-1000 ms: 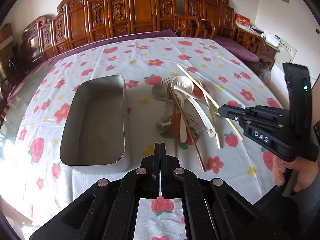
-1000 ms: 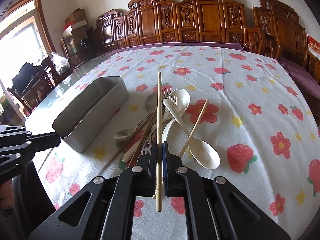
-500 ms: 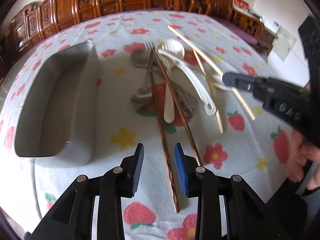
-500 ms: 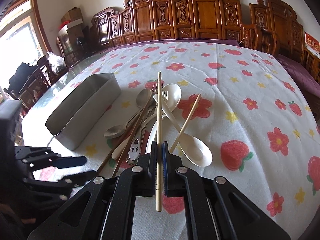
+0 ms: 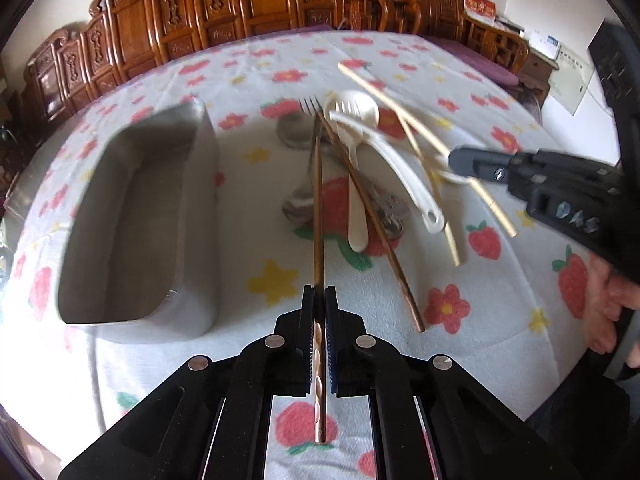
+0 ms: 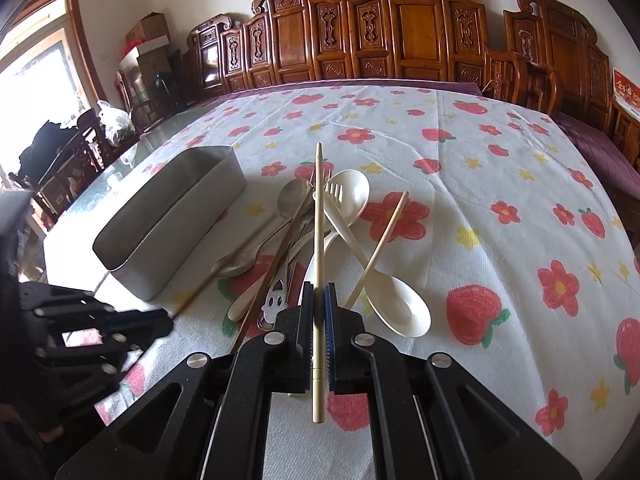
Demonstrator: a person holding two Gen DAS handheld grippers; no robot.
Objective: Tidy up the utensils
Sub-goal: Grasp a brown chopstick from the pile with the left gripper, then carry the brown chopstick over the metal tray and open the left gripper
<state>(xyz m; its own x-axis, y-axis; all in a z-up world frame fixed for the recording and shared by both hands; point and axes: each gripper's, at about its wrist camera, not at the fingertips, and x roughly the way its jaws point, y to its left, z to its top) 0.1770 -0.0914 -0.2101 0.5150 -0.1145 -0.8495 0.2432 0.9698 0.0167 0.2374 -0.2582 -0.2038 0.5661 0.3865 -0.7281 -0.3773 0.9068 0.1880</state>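
A pile of utensils lies on the strawberry tablecloth: white plastic spoons point(image 6: 400, 308), a white fork point(image 5: 354, 184), metal spoons point(image 5: 298, 204), chopsticks. My left gripper point(image 5: 319, 300) is shut on a brown chopstick point(image 5: 318, 200), its far end over the pile. A second brown chopstick point(image 5: 384, 240) lies to its right. My right gripper point(image 6: 319, 300) is shut on a pale bamboo chopstick point(image 6: 318, 216) held above the pile; it also shows in the left wrist view point(image 5: 472, 158). Another pale chopstick point(image 6: 380, 240) rests on a white spoon. The empty metal tray point(image 5: 132, 216) sits left of the pile.
Carved wooden chairs point(image 6: 400, 32) line the far side of the table. The table edge and the person's hand point(image 5: 604, 304) are at the right in the left wrist view. Boxes and dark chairs point(image 6: 60, 160) stand at the left.
My left gripper opened, came down to the pile and has shut on the brown chopstick. My right gripper kept its pale chopstick and drew back slightly.
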